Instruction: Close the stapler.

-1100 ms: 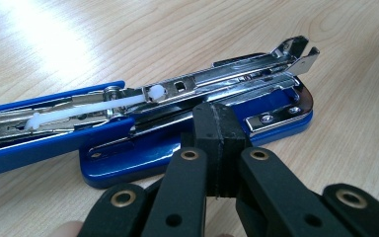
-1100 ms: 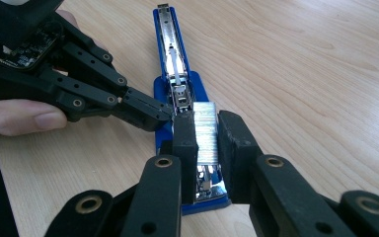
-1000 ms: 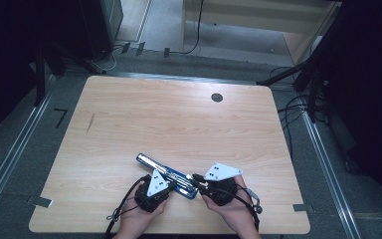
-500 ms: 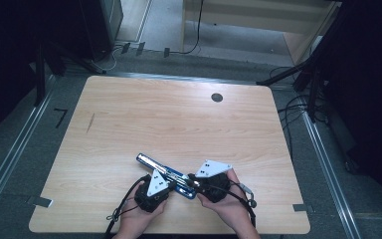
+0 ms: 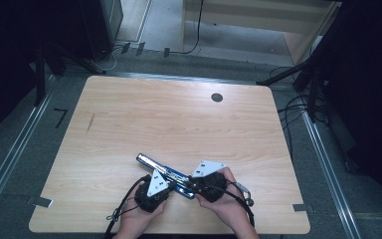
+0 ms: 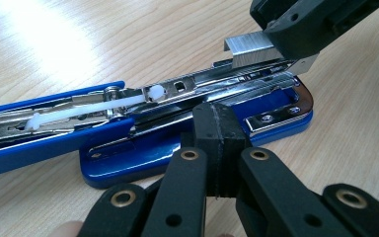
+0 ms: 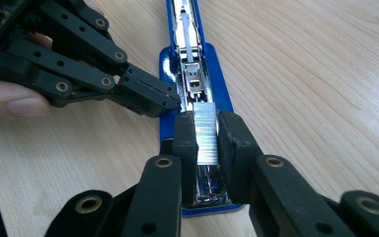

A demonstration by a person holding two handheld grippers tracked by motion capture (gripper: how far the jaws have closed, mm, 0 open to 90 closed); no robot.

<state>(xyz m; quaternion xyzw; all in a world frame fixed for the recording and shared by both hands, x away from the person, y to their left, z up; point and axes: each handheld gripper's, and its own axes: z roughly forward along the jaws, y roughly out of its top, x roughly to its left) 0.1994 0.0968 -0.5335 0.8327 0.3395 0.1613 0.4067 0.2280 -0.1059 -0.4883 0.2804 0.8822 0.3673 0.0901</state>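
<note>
Only the opened stapler [image 5: 165, 174] blocks the near edge; the table [image 5: 179, 119] beyond lies free.

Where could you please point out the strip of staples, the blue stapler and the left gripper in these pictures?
strip of staples [image 7: 206, 132], right gripper view, on its ridged silver top between the black jaws.
blue stapler [image 6: 128, 155], left gripper view, on its blue base plate.
left gripper [image 6: 218, 131], left gripper view, at the closed black fingertips.

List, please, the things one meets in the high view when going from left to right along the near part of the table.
Left gripper → open blue stapler → right gripper. The stapler's far end reaches left of both grippers, so I order it by its middle.
</note>
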